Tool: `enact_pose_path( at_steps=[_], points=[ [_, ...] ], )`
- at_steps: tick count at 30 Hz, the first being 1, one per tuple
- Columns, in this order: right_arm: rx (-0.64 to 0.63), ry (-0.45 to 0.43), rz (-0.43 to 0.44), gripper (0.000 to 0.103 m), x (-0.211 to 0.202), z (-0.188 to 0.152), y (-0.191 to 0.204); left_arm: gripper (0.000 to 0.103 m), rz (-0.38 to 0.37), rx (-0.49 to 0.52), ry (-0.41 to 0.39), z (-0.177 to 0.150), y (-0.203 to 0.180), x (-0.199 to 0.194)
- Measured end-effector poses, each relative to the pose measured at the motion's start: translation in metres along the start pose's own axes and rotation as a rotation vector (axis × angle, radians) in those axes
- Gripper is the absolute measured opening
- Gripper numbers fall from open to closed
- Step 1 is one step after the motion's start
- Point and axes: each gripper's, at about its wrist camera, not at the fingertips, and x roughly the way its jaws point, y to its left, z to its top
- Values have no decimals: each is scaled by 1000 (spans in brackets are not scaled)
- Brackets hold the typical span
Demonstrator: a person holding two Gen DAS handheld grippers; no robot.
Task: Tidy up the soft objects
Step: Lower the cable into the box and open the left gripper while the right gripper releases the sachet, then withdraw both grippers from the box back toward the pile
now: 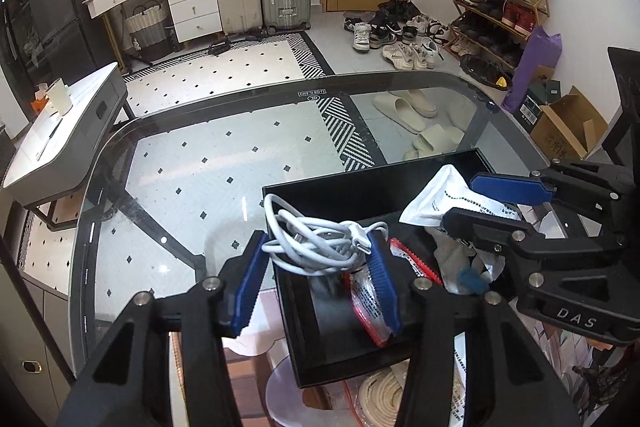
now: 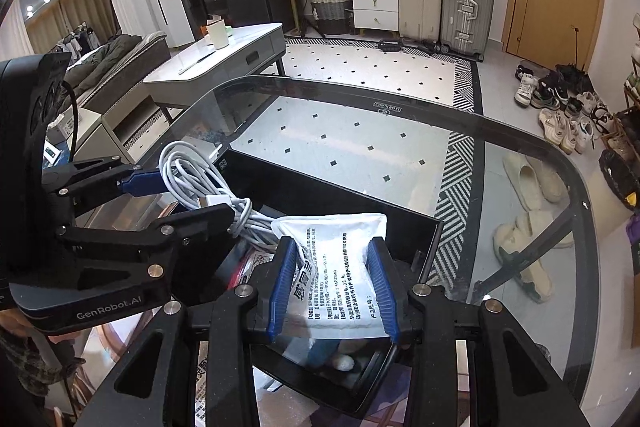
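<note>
From the left wrist, the left gripper (image 1: pixel 320 259) has its jaws partly apart around a coiled white cable (image 1: pixel 316 237), above the black tray (image 1: pixel 340 195) on the glass counter (image 1: pixel 192 167).

From the right wrist, the right gripper (image 2: pixel 332 285) clamps a white printed pouch (image 2: pixel 340 267) over that tray.

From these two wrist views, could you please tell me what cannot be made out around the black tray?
- Tray floor: in both views the white cable bundle, the white pouch and the tongs cover most of the black tray.
- Red-edged packet: left wrist view, partly behind a blue pad; print too small.
- Blue item beneath the pouch: mostly hidden, identity unclear.
- Pouch print: right wrist view, too small to read.
</note>
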Motion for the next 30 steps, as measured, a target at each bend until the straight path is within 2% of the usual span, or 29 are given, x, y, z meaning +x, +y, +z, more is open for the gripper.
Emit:
enact_pose_path(
  at_steps=[9,11,13,17,19,24,30],
  points=[
    [21,-8,12,38,-2,-1,-4,51,-19,-3,15,-3,3,0],
    [28,-15,13,40,-6,-2,-5,62,-9,1,9,-4,4,-2],
    [32,-24,9,49,-11,-3,-6,70,-2,10,-1,-5,4,-6],
    [42,-42,-1,59,-22,-7,-9,83,14,14,-34,-9,6,-17],
    [45,-48,-2,74,-29,-9,-9,87,0,1,-33,-11,10,-21],
    [58,-59,-10,83,-43,-14,-12,97,-62,-31,-29,-16,17,-28],
    [81,-56,-7,85,-54,-26,-18,103,-73,-35,-13,-28,17,-33]
  ],
)
